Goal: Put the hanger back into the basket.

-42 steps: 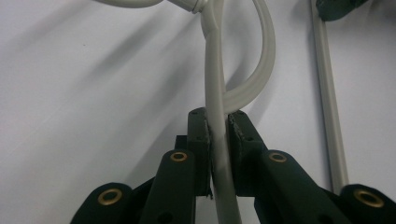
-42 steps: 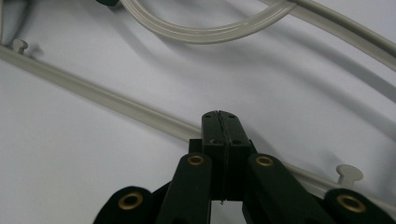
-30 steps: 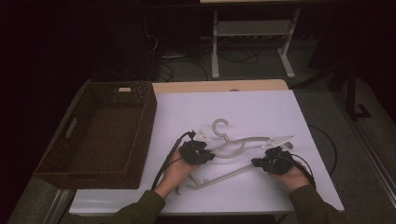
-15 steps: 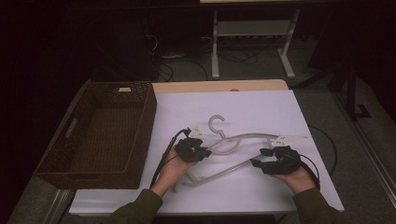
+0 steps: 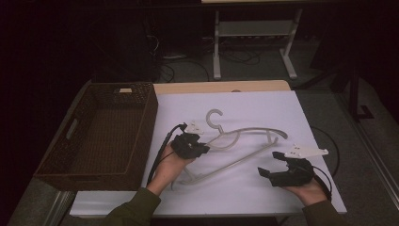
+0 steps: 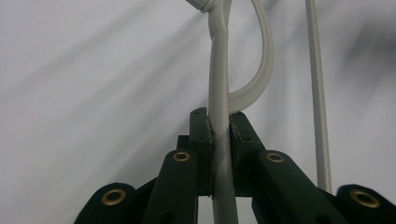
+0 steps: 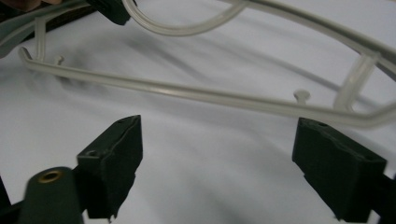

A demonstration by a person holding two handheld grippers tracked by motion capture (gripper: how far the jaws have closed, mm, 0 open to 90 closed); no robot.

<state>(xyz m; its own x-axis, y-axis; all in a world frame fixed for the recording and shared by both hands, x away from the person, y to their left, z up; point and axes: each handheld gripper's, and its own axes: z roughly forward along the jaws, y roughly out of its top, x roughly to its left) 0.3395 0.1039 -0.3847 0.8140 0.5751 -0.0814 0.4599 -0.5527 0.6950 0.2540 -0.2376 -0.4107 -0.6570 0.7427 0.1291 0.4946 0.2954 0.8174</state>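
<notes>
A brown wicker basket [image 5: 101, 136] stands at the table's left edge. Just right of it, the left gripper [image 5: 200, 149] clamps one arm of the pale plastic hanger [image 5: 244, 141], which lies on the white tabletop [image 5: 254, 106]. The right gripper [image 5: 270, 167] has just been opening; its jaws stand wide with nothing between them, near the hanger's other end. The step in hand appears to be a one-handed carry; next, the left gripper would swing the hanger over the basket.

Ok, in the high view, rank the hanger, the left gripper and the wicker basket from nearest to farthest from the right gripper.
1. hanger: just up-left of the open right gripper.
2. left gripper: further left, clamped on the hanger.
3. wicker basket: at the table's left edge.
</notes>
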